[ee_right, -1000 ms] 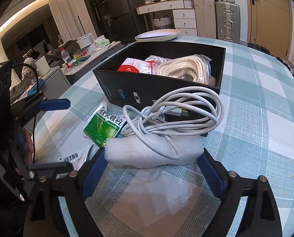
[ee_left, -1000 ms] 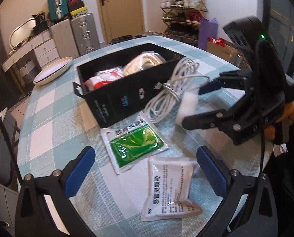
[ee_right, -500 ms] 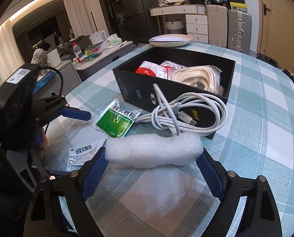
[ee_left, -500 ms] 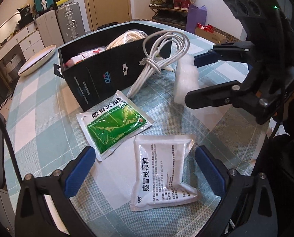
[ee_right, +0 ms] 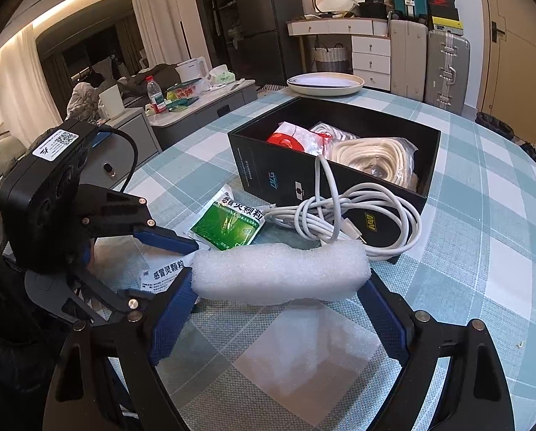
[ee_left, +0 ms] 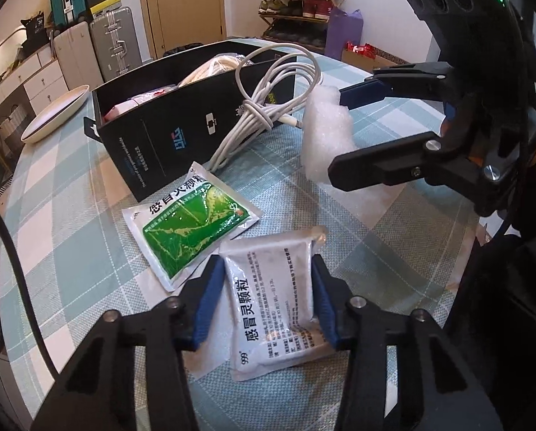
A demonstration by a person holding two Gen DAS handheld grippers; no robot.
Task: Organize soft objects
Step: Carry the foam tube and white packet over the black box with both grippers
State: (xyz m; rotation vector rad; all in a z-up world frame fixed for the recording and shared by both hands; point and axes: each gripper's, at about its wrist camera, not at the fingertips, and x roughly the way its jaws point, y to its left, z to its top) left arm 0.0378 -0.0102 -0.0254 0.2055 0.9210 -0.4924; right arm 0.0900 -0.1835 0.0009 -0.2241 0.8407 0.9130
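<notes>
Two items already inside black box [ee_right: 325, 183]: red-and-white packet [ee_right: 289, 138] at far left, bagged cream cord coil [ee_right: 372, 158] at right. Four left outside. White foam roll [ee_right: 282, 274], puffy and slightly bent, clamped end to end in right gripper [ee_right: 280, 309], lifted above checked tablecloth [ee_right: 483, 251] near box. Left gripper [ee_left: 264, 298] jaws closing, blue pads against sides of white sachet [ee_left: 271, 298], crinkled, flat on cloth. Green sachet [ee_left: 192, 226] just beside it, white cable bundle [ee_right: 350, 215] leaning on box front; both untouched.
</notes>
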